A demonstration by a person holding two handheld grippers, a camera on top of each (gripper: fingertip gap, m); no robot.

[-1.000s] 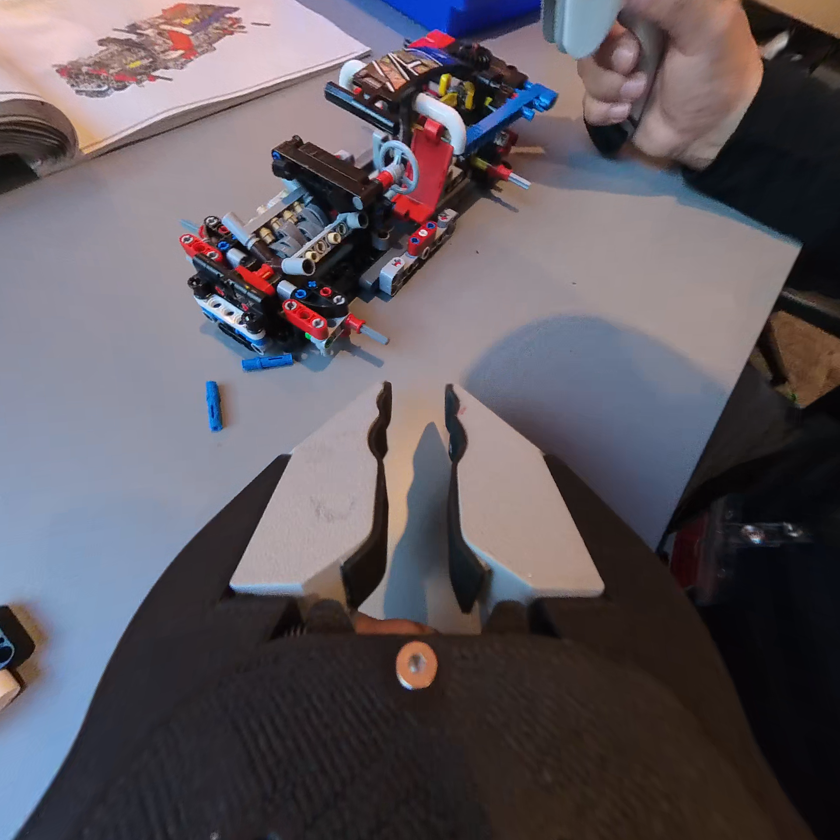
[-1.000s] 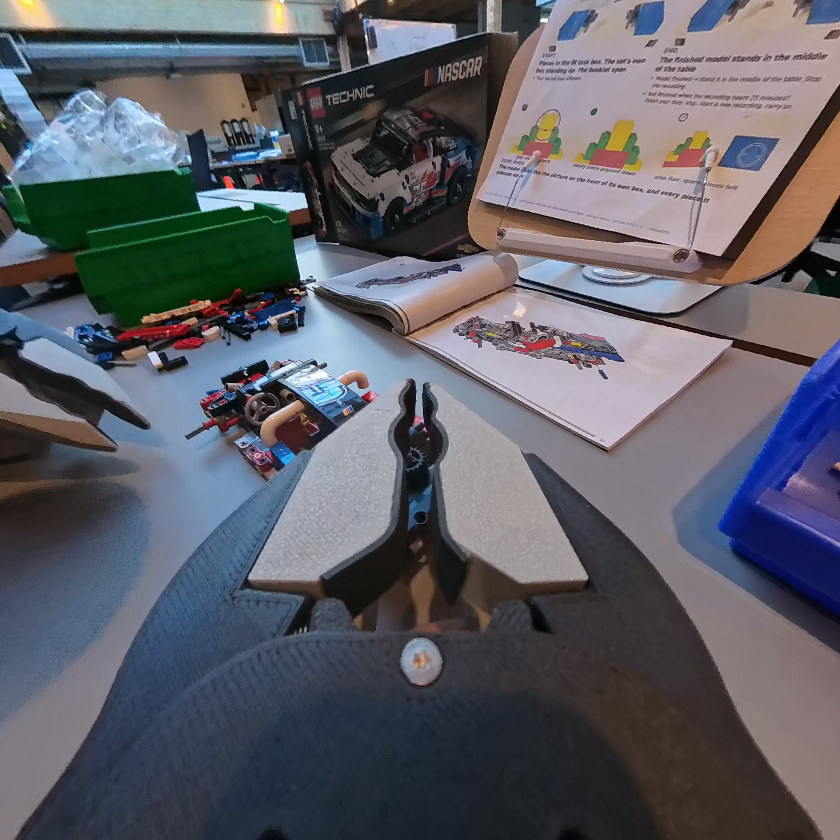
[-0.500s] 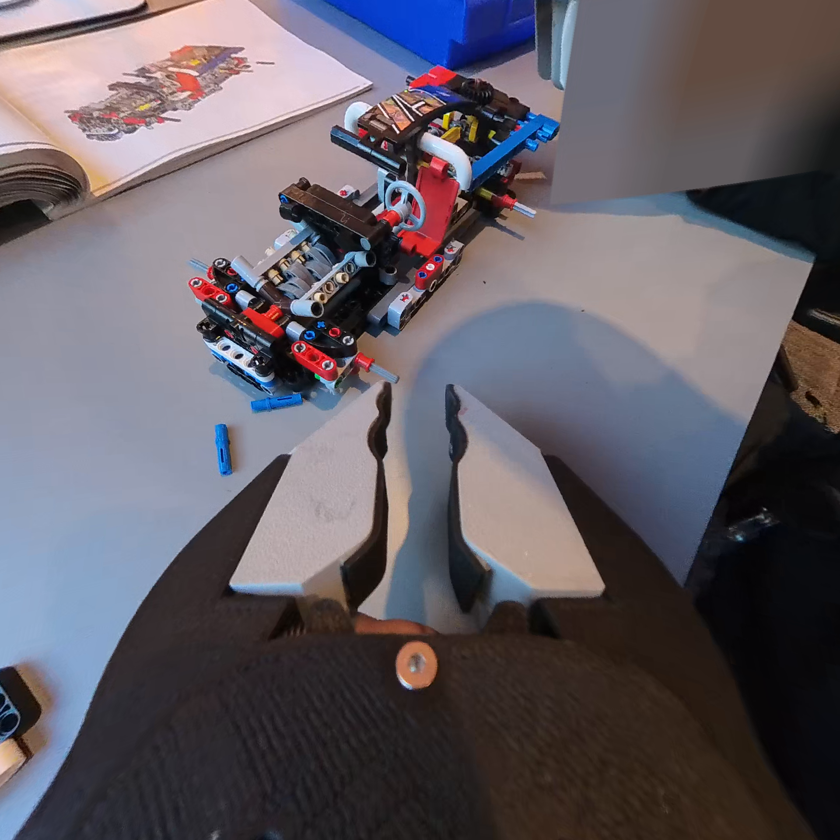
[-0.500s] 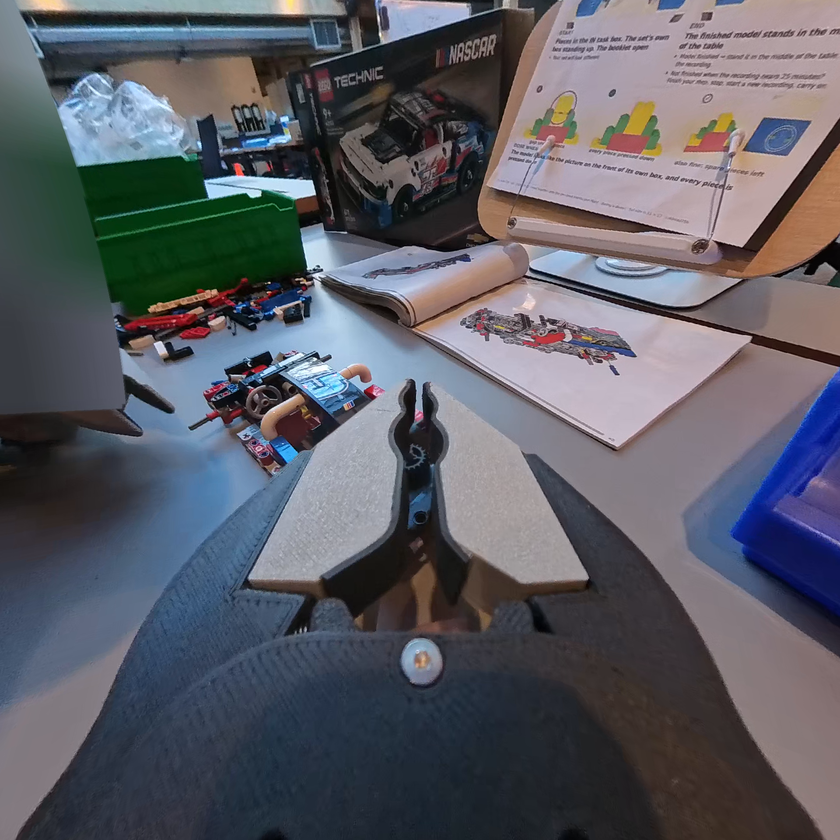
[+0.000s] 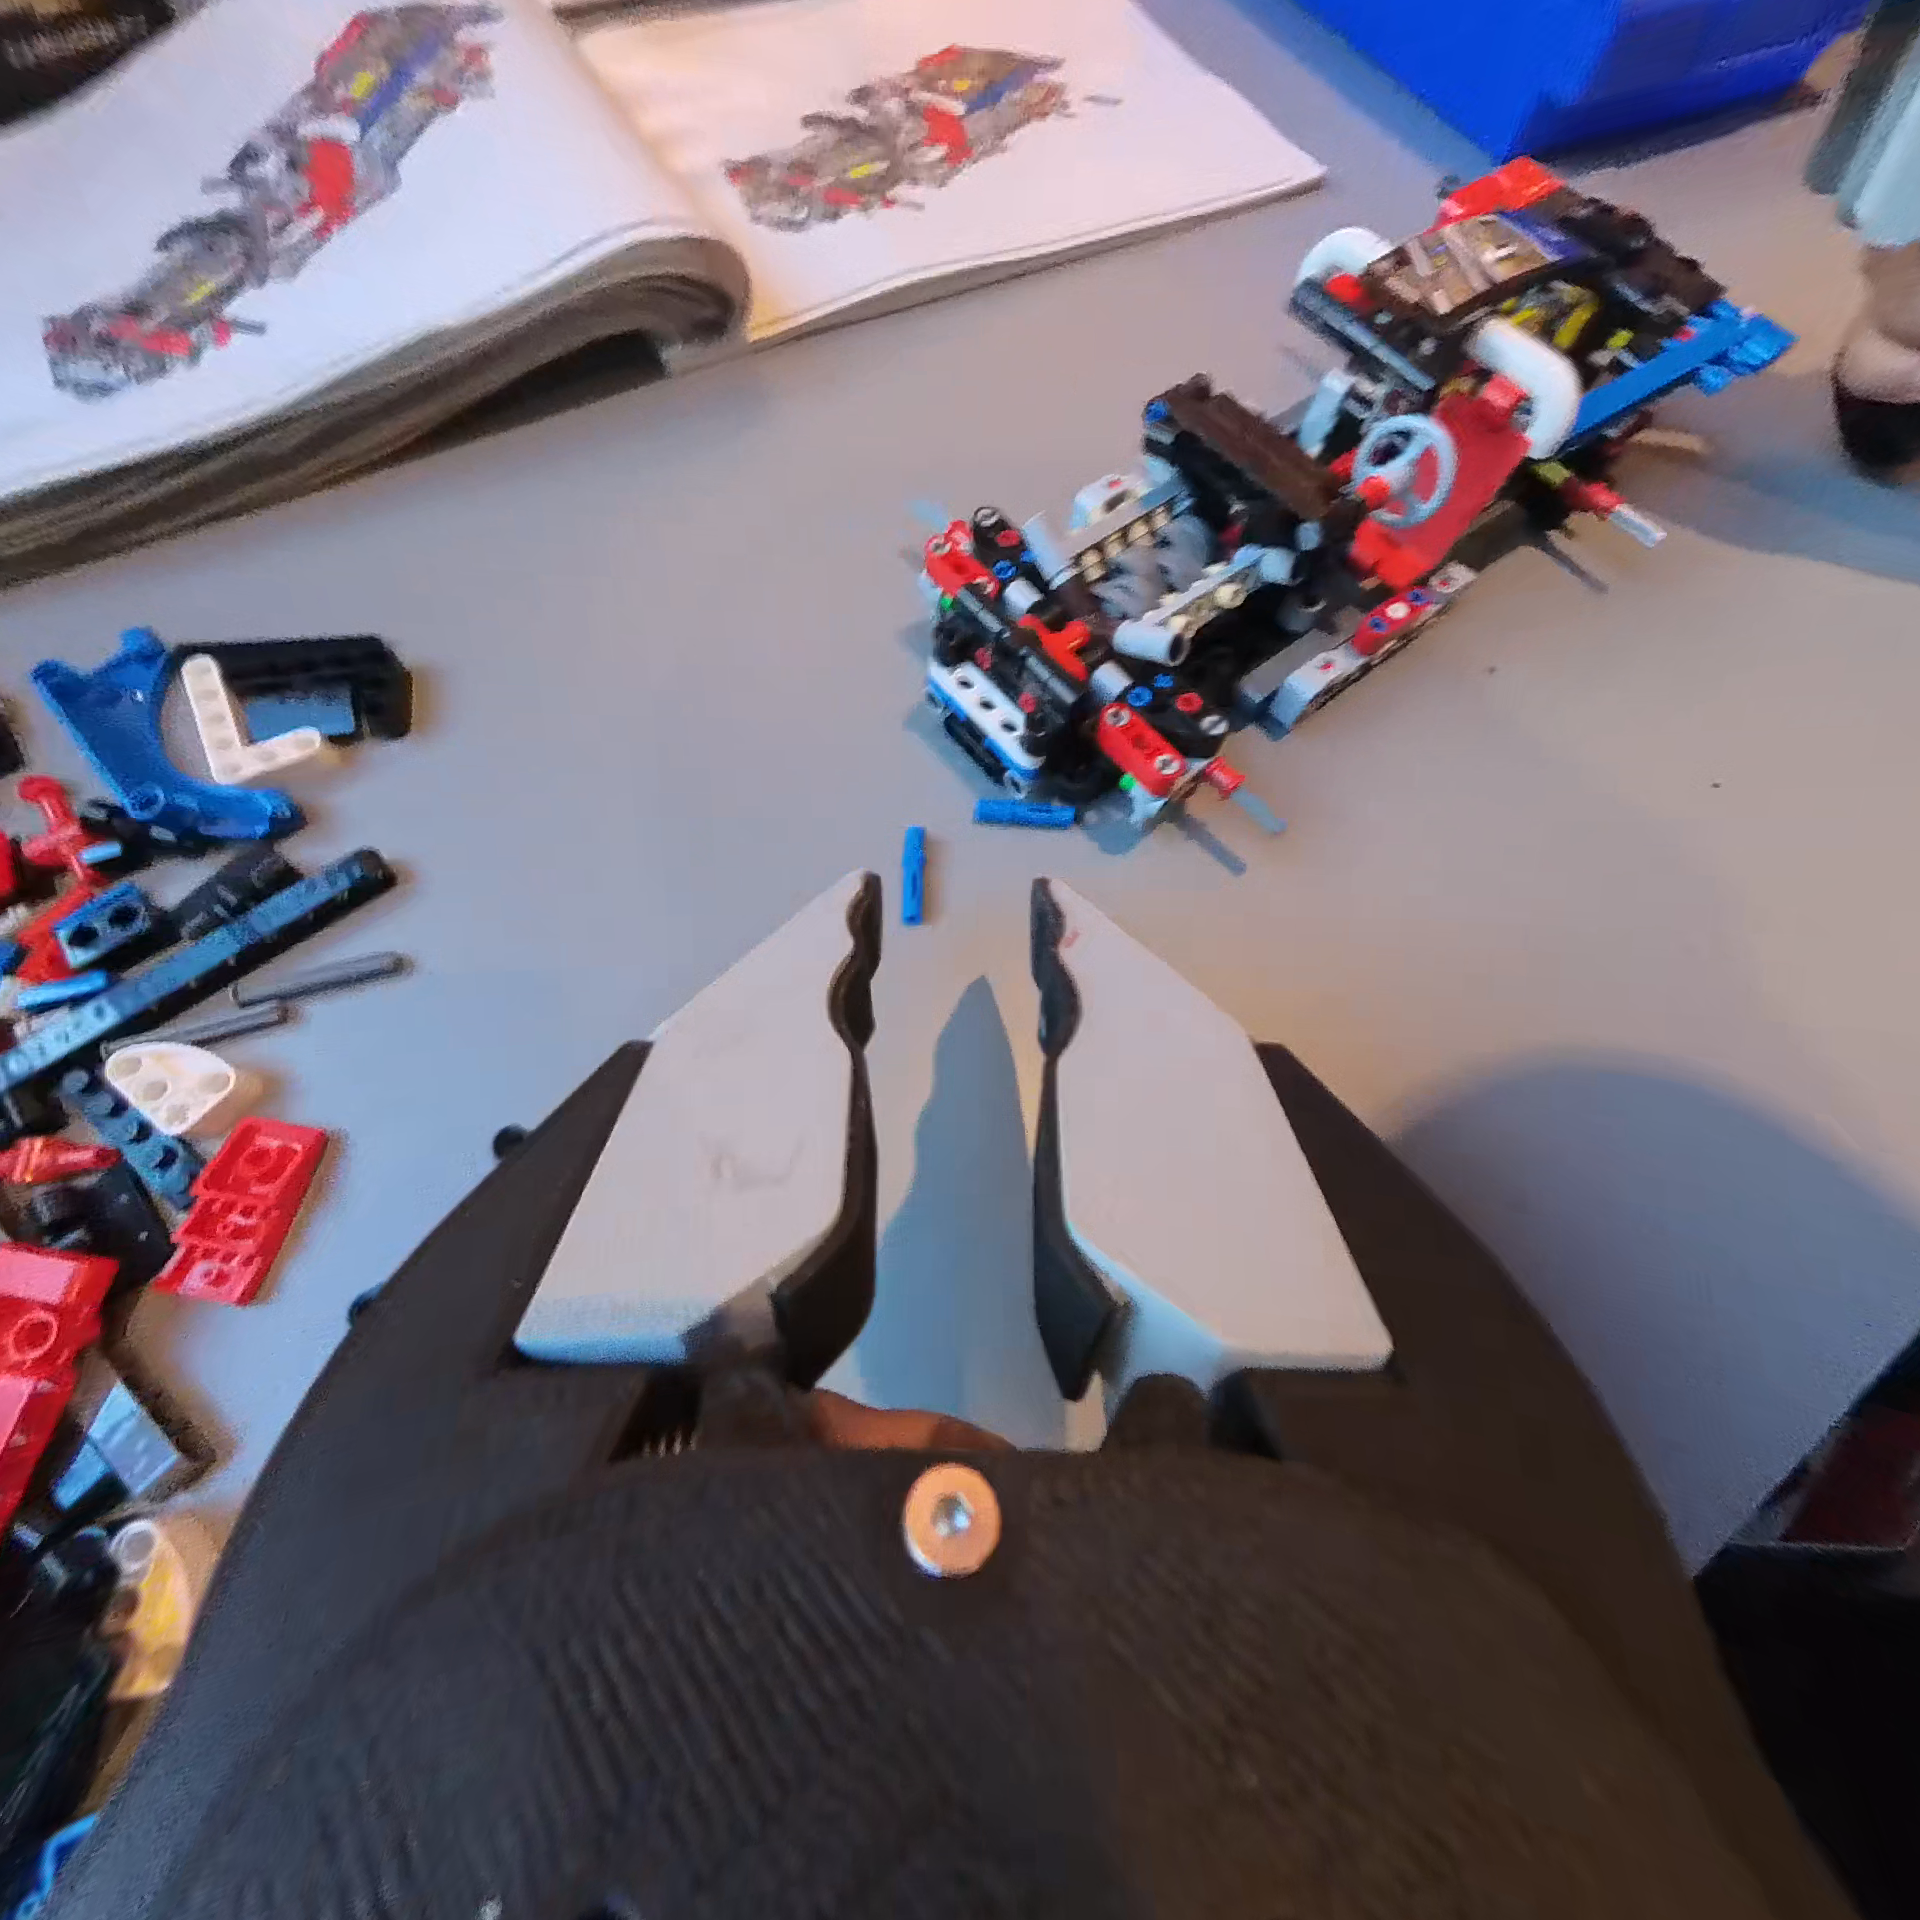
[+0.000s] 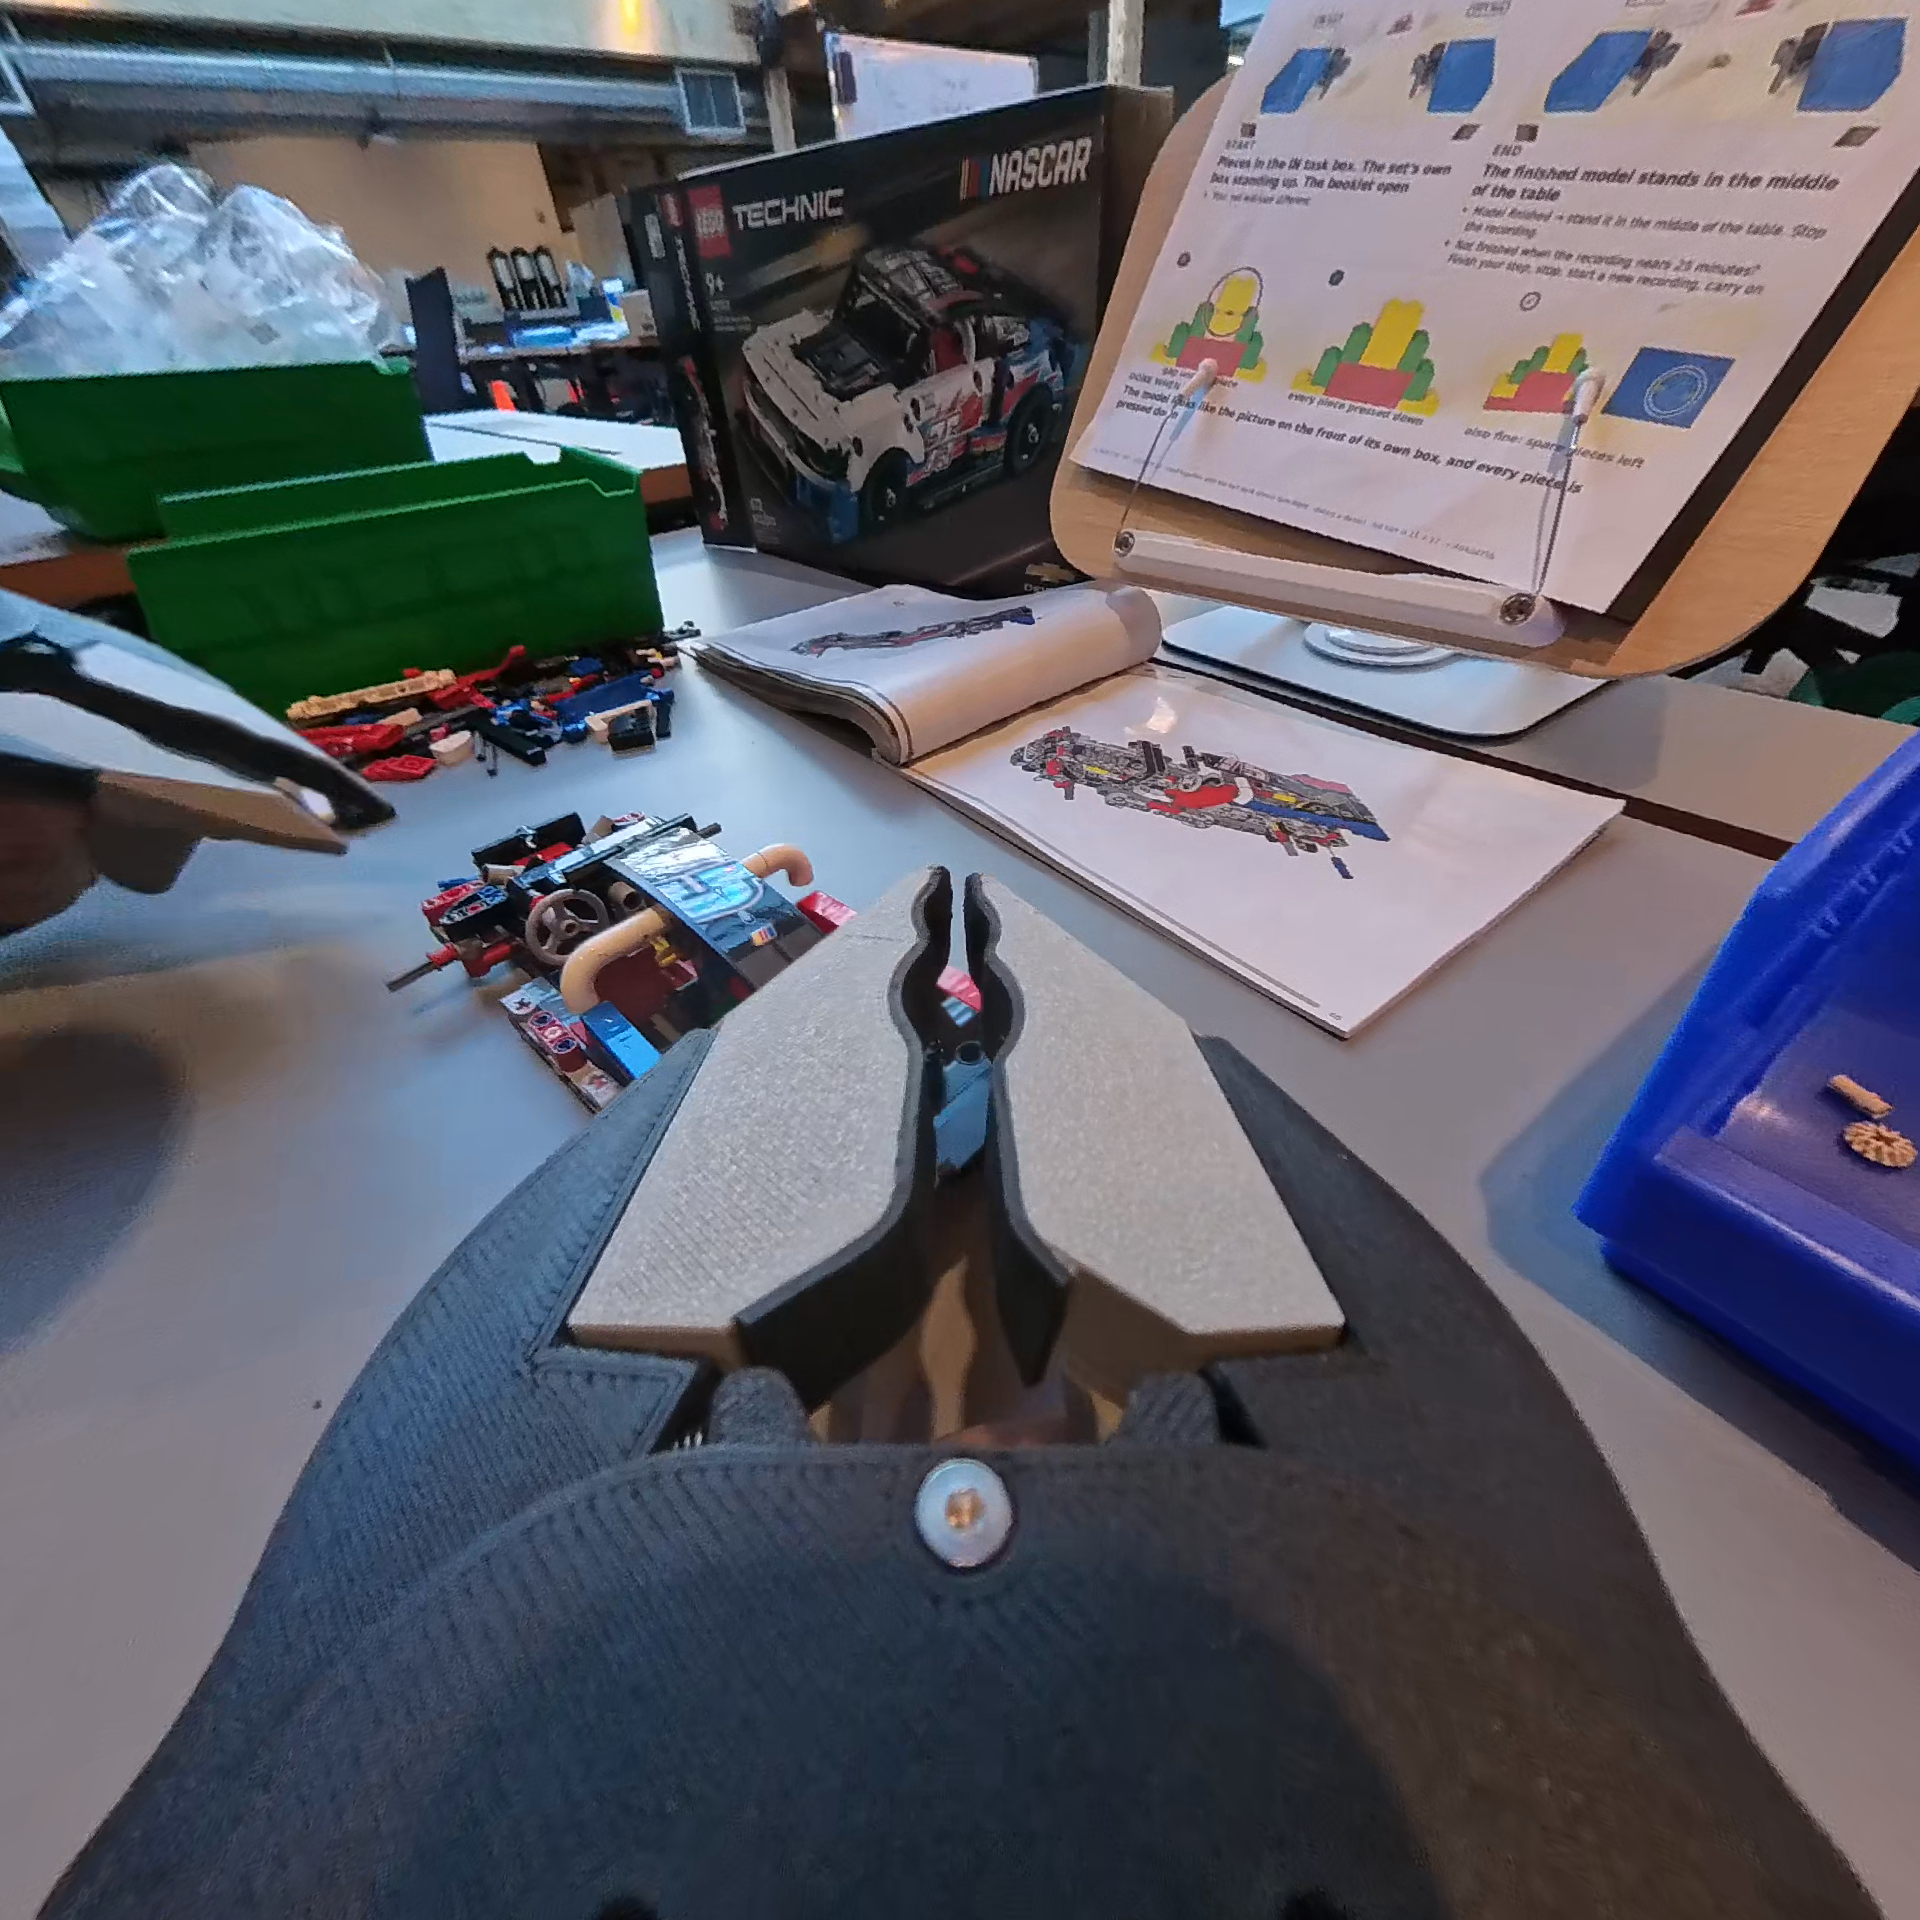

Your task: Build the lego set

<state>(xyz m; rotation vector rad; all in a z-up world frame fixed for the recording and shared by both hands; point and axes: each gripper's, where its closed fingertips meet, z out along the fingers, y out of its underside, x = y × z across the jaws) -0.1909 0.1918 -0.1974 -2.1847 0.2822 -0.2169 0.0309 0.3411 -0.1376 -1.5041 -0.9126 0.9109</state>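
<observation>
Your blue bin (image 6: 1704,1174) sits at the right, open, with two small tan pieces (image 6: 1870,1122) on its floor. Far left, two green bins (image 6: 395,582); the rear one is heaped with clear plastic bags (image 6: 177,281). Loose parts (image 6: 488,717) are scattered just in front of the green bins.

Your left gripper (image 5: 948,896) hangs with fingers narrowly parted and empty, a small blue pin (image 5: 913,875) lying just beyond the tips, a second blue pin (image 5: 1023,814) by the model's nose. Your right gripper (image 6: 958,883) is nearly closed at the tips; whether it pinches the blue piece seen between its fingers, I can't tell.

The half-built car (image 5: 1340,520) lies mid-table (image 5: 623,644), with bare grey surface near and right of it up to the table's edge. The open booklet (image 6: 1226,821) lies beyond. The printed set box (image 6: 883,343) and a sheet on a wooden stand (image 6: 1507,312) both carry writing.
</observation>
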